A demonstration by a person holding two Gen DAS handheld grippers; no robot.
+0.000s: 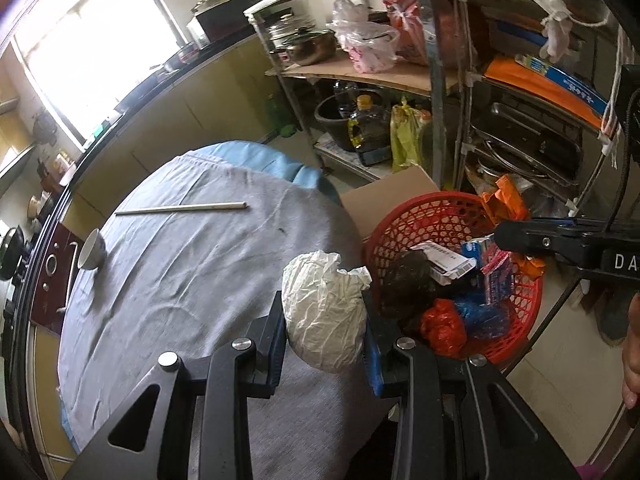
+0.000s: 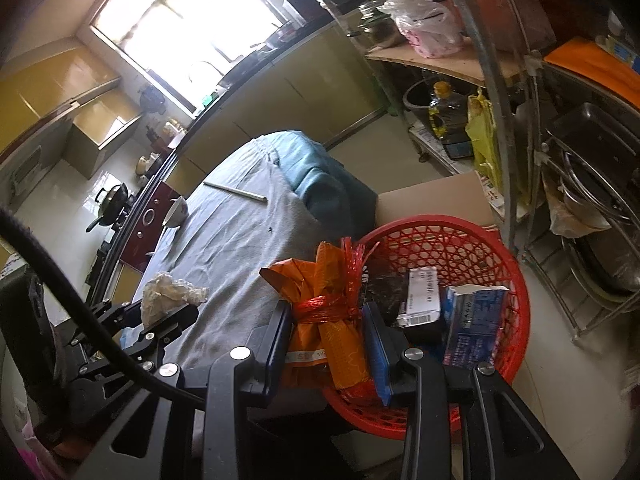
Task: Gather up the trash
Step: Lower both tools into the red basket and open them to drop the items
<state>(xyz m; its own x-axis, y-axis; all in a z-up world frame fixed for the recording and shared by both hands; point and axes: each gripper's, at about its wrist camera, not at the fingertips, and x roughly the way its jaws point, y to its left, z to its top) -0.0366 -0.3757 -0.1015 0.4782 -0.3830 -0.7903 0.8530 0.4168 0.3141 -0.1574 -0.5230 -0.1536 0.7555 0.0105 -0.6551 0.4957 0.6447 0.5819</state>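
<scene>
Two grippers — two trash pieces held.

Blown-out window (image 1: 80, 52) glare, dim shelves, heavy fisheye bending.

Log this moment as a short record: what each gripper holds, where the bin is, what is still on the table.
left gripper: jaws shut on crumpled white paper, over the table edge beside the basket
right gripper: jaws shut on orange wrapper bundle tied with red strip, at the basket's near rim
red basket: beside the table, already holds cartons and bags
table: grey cloth; a white stick and a tipped cup lie on it
</scene>
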